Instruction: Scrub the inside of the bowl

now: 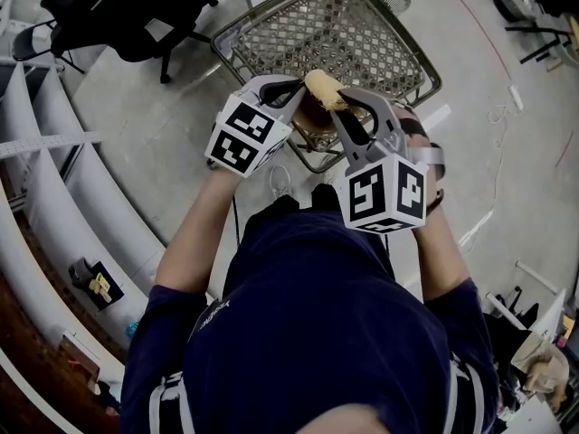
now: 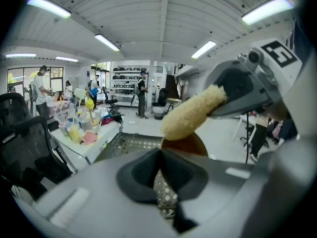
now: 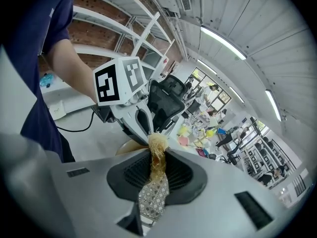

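Both grippers meet above the grey wire-mesh basket (image 1: 362, 34). The left gripper (image 1: 288, 90) seems clamped on the rim of the round brown bowl (image 1: 312, 120), steadying it. The right gripper (image 1: 348, 102) pinches a yellow fibrous scrubbing sponge (image 1: 324, 87), poised at the bowl's smooth, dark inside.

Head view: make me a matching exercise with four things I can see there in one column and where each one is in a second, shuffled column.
Things
1. yellow fibrous scrubber
2. brown bowl
3. grey wire-mesh basket
4. black office chair

Places
A. top left corner of the head view
B. gripped at its rim by the left hand-held gripper
C. clamped in the right hand-held gripper
D. top centre, beyond both grippers

Pairs: 1-C, 2-B, 3-D, 4-A
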Demonstrator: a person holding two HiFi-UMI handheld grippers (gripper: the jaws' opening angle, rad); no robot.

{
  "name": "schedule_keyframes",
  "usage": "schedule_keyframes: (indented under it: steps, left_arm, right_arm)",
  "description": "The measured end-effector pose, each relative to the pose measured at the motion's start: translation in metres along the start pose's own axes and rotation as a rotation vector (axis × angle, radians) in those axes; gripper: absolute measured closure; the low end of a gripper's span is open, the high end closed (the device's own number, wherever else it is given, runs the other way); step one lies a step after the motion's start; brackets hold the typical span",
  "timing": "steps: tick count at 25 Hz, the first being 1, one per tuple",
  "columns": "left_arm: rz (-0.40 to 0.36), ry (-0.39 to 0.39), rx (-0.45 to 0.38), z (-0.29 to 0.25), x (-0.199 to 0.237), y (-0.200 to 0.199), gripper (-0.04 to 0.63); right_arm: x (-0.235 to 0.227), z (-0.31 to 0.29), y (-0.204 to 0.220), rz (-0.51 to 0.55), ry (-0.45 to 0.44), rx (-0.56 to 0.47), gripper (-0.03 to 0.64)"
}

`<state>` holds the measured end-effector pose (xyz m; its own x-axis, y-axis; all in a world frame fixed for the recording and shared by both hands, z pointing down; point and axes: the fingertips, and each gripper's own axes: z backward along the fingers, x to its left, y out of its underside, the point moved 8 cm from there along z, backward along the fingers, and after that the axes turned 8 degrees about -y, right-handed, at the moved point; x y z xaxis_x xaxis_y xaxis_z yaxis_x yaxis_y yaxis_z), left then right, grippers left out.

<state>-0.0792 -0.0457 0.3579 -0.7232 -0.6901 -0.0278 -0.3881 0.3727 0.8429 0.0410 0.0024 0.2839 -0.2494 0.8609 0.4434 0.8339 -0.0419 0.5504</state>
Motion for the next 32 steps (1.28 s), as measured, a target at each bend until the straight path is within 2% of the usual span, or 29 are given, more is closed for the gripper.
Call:
schedule_keyframes:
  steps: [8, 14, 23, 32]
  left_arm:
    - [-0.025, 0.015, -0.007, 0.003, -0.007, -0.003, 0.584]
    - [-0.017, -0.014, 0.001, 0.004, -0.001, 0.002, 0.584]
    - [0.05, -0.058, 0.001, 0.01, 0.02, 0.004, 0.584]
    - [0.169, -0.081, -0.026, 0.007, 0.038, 0.001, 0.584]
  right_arm:
    - [0.008, -0.001, -0.009, 0.022, -0.01, -0.016, 0.554]
    - [0.006, 0.002, -0.002, 0.005, 0.005, 0.0, 0.554]
    - [0.003, 0.009, 0.016, -0.038, 0.016, 0.03, 0.554]
    - [0.011, 0.007, 0.027, -0.054, -0.021, 0.045, 0.554]
